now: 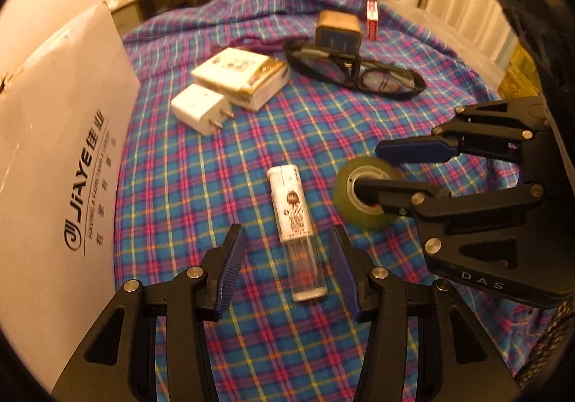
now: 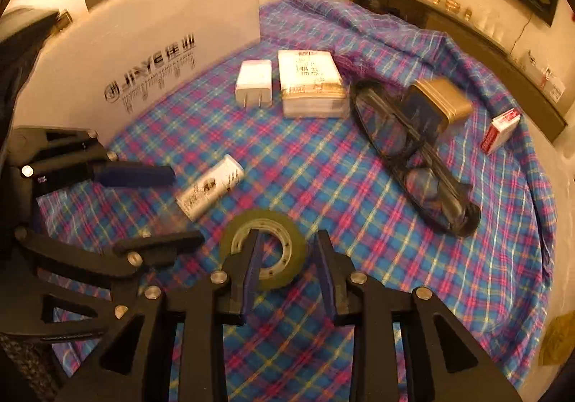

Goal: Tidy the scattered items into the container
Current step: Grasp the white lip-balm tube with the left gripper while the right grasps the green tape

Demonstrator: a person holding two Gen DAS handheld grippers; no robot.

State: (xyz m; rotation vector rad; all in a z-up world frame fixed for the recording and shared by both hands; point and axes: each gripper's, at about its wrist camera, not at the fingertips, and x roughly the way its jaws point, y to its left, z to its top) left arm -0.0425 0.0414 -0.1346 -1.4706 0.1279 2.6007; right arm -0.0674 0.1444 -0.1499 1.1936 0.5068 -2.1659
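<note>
A: Where's the tube (image 1: pixel 297 233) lying?

B: Bottom centre of the left wrist view, right between the wide-open fingers of the left gripper (image 1: pixel 287 269), which holds nothing. Its long axis runs along the fingers, cap end away, so I'd judge a straight close would catch its sides.

A: And the right gripper (image 2: pixel 287 272)?

B: Open too, empty. One finger sits inside the tape roll's (image 2: pixel 264 247) hole, the other outside the rim, lower middle of its view.

A: What does only that view show?

B: The tube slanting lower left, and the white container's (image 2: pixel 143 53) far corner, upper left.
</note>
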